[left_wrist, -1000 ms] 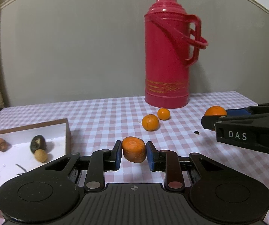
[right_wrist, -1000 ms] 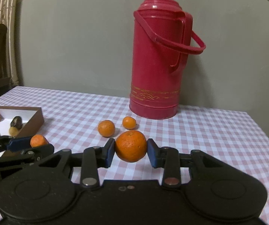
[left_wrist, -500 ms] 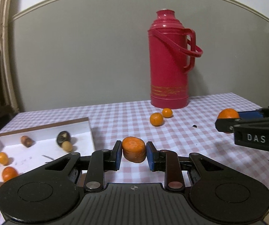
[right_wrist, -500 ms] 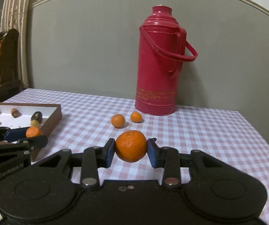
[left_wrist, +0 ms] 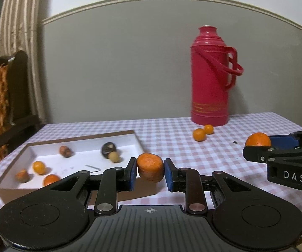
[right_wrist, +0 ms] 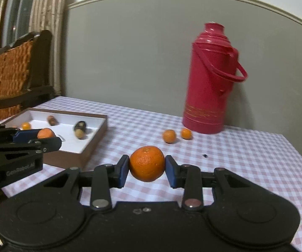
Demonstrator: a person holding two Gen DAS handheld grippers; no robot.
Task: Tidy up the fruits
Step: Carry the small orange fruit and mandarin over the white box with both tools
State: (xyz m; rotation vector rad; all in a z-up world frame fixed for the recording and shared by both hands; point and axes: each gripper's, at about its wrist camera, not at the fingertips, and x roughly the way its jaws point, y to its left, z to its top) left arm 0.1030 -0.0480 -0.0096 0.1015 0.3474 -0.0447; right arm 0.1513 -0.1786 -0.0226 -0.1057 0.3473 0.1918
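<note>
1. Carrot chunk (left_wrist: 150, 170): orange, flat-cut; clamped between the blue pads of the left hand-held gripper (left_wrist: 149, 173), held above the bench beside the box.
2. Large tangerine (right_wrist: 147, 163): clamped in the right hand-held gripper (right_wrist: 147, 168), held above the bench.
3. Two small tangerines (left_wrist: 199, 134): loose on the bench, just before the flask.
4. Box (left_wrist: 136, 139): brown, white inside; holds several small fruits, one dark.
5. Red flask (left_wrist: 211, 77): upright at the rear.
6. Bench (right_wrist: 245, 157): pink-checked cloth.
</note>
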